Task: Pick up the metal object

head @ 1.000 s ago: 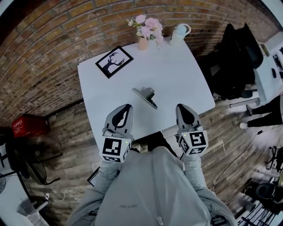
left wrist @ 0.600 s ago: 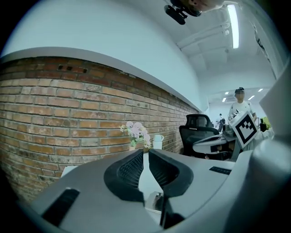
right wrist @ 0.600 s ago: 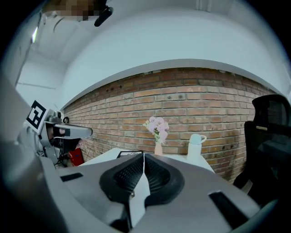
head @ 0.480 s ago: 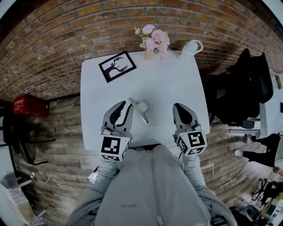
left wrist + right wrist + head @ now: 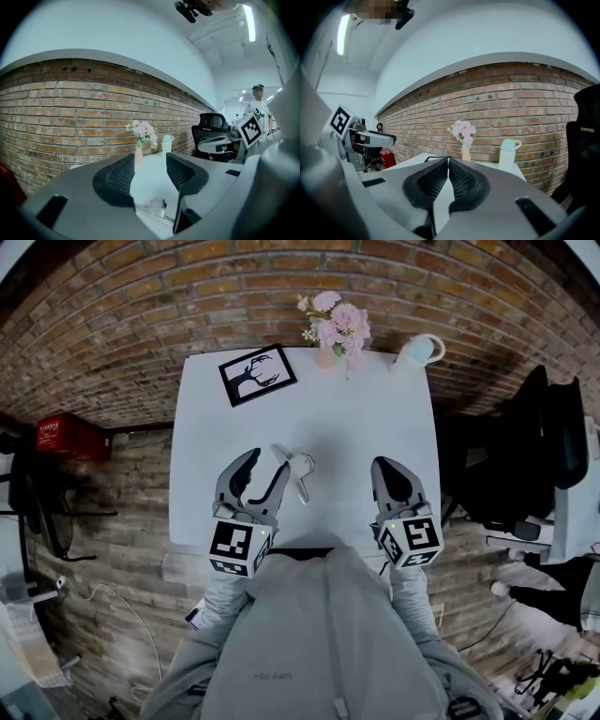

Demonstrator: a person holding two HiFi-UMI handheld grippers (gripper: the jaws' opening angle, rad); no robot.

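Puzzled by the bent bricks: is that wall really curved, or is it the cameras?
Likely the cameras. Head view: brick wall bows around the white table. Left and right gripper views: same bulge, dark rounded corners, glaring ceiling light.

Bare table (image 5: pixel 375 427) right of the metal object (image 5: pixel 298 472) and beyond it. Farther beyond, along the far edge: frame (image 5: pixel 258 375) leftward, vase (image 5: pixel 326 356) nearly straight on, jug (image 5: pixel 418 351) rightward. Just behind those, wall (image 5: pixel 281 277). Well to its right, off the table, chair (image 5: pixel 548 446).
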